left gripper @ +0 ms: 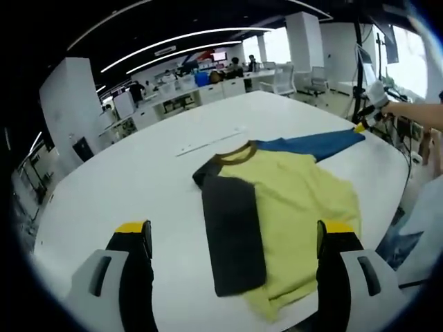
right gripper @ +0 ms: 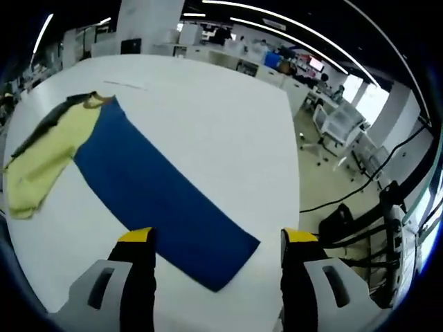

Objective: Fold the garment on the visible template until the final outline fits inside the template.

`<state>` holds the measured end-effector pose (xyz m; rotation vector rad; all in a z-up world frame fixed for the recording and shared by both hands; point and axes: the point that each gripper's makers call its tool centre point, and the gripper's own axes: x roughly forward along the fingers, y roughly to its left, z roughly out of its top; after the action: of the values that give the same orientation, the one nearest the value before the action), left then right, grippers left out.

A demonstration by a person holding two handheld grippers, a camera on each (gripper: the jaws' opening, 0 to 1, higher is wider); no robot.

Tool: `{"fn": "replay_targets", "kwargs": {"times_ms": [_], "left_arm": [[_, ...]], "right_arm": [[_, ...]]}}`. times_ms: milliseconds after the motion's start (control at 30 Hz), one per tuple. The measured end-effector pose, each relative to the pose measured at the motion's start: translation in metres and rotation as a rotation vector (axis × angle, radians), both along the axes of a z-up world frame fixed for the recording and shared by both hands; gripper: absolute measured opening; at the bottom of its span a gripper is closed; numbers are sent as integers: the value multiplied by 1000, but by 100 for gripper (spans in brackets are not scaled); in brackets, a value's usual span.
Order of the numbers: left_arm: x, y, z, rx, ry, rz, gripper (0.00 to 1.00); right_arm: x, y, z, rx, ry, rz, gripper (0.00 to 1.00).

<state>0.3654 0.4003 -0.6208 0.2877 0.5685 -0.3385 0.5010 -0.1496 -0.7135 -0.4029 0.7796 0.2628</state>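
One garment (left gripper: 291, 200) lies flat on the white desk (left gripper: 138, 180): yellow body, one dark sleeve (left gripper: 232, 232) folded across it, one blue sleeve (right gripper: 163, 200) stretched outward. The left tool (left gripper: 234, 245) hovers wide open near the garment's hem, holding nothing. The right tool (right gripper: 217, 252) gapes open over the blue sleeve's cuff, empty.

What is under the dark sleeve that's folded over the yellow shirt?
The dark sleeve lies on the yellow shirt body. Yellow cloth shows around it; what it covers is hidden.
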Motion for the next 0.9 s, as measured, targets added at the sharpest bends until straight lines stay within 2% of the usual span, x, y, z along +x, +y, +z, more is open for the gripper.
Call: {"fn": "replay_targets", "kwargs": {"times_ms": [167,267,567,600,700,800,867,900], "left_arm": [[-1,13,5,-7,-7,-5,96],[-2,20,6,-3,-5,-13,96],[-6,37,4,-8,2,-23,96],[-6,39,2,-10,1,-23,96],[-6,51,-1,-19,2,1,96],[-6,54,-3,-24,4,2,96],[-7,53,-5,-24,7,-2,97],[-7,53,-6,-25,9,-4,98]], "right_arm": [[-5,19,9,-11,-33,0,76],[-1,28,22,-10,-61,1,75],[-12,76,40,16,-102,47,86],[-12,79,41,29,-108,43,88],[-14,99,50,130,-131,32,93],[-15,111,58,153,-159,51,97],[-22,128,61,196,-146,91,99],[-22,130,64,192,-158,89,99]]}}
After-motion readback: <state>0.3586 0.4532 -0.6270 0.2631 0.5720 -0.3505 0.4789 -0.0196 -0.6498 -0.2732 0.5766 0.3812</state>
